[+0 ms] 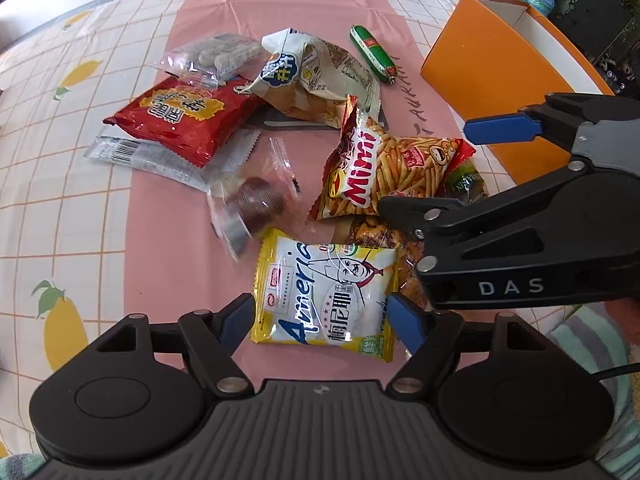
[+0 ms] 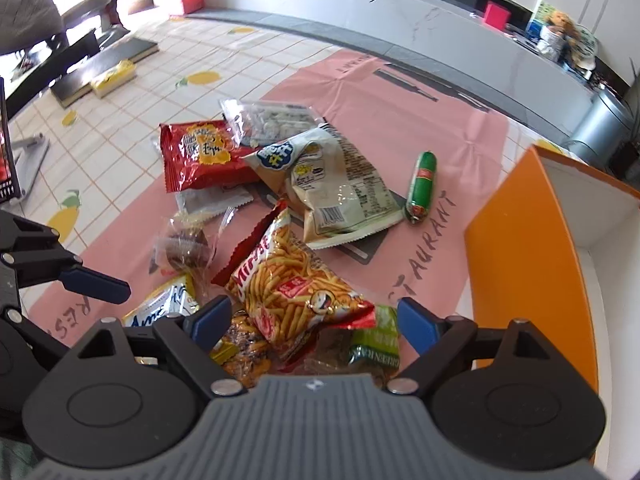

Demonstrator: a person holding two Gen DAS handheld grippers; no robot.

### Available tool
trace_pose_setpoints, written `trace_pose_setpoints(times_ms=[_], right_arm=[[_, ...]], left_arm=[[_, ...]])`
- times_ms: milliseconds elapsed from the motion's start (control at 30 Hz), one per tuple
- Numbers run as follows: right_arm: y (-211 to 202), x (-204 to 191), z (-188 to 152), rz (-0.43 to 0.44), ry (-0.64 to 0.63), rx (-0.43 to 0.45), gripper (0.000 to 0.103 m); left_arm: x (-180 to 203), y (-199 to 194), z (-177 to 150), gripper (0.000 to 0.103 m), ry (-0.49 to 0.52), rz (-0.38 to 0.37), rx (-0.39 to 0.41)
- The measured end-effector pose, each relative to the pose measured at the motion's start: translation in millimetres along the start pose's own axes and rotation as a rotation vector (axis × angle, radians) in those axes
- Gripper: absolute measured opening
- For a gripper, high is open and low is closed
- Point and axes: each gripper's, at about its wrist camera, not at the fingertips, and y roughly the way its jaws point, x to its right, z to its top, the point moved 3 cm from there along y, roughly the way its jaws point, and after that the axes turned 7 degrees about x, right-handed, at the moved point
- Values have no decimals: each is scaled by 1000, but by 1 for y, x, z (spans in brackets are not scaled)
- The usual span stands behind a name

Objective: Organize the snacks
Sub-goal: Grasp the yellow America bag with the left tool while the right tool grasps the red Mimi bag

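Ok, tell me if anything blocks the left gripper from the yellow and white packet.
Nothing visible does. The left gripper is open, fingers either side of the yellow and white packet, which lies on top; the right gripper hangs off to one side.

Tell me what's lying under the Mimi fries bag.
Under the Mimi fries bag a green-labelled packet pokes out on one side and a dark orange snack packet on the other. The bag covers how far they reach beneath it.
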Motion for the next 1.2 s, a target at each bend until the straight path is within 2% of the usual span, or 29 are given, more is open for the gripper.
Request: trace_pose_setpoints(times_ms=[167, 333, 467, 600, 733, 800, 867, 933, 967, 1200], right_arm=[[12, -4, -1, 46, -18, -19, 83], [15, -9, -3, -9, -76, 3, 74], [16, -10, -4, -27, -99, 7, 71], [16, -10, -3, -35, -100, 8, 69], [15, -12, -1, -48, -93, 6, 66], [14, -14, 0, -56, -104, 7, 64], [12, -17, 1, -67, -116, 7, 63], [7, -19, 2, -69, -120, 14, 62], [5, -20, 3, -68, -119, 18, 62], [-18, -28, 6, -72, -127, 47, 60]], left_arm=[[-10, 6, 0, 94, -45, -32, -18], [-16, 8, -1, 95, -97, -71, -18], [-11, 11, -1, 103, -69, -70, -11], [2, 13, -3, 103, 19, -60, 2], [7, 17, -2, 103, 36, -52, 4], [7, 16, -1, 99, 16, -70, 4], [5, 13, -1, 80, -8, -101, 1], [4, 8, 0, 75, -19, -93, 4], [4, 5, 0, 68, -17, -81, 10], [3, -21, -4, 64, -3, -22, 53]])
